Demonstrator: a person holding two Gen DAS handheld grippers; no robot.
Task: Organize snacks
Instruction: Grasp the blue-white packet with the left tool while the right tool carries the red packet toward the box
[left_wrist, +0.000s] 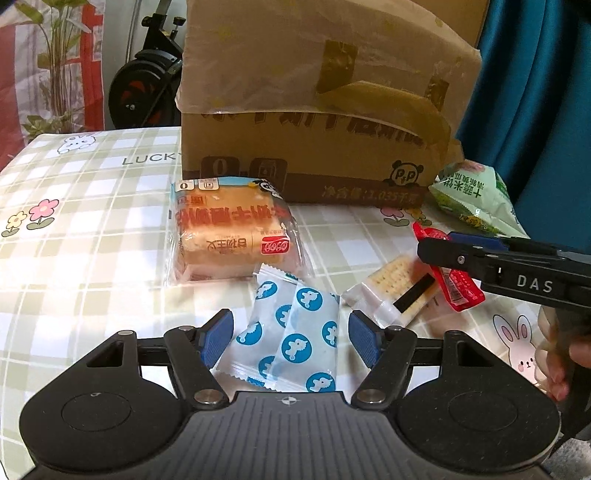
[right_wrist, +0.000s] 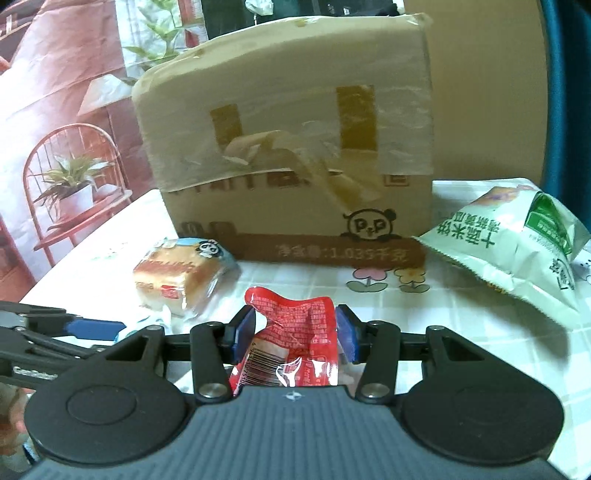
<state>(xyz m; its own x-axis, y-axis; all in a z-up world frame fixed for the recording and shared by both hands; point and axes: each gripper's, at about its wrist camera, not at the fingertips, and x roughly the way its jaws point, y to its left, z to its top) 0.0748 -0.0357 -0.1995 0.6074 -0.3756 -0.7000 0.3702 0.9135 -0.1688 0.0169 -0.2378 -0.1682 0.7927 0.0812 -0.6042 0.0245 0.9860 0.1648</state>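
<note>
Snacks, carton (left_wrist: 314, 155) "P&P" panda (LUCKY tablecloth (left_wrist: 92, 206))

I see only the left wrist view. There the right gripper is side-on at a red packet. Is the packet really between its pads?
Observer: Yes, the right gripper holds the red packet; both blue pads press on it.
Operator: Which face shows to that camera?
Observer: The printed back, with a barcode near the gripper body.
Operator: Is the green bag straight ahead?
Observer: No, the green bag lies to the right, beside the cardboard box.
</note>
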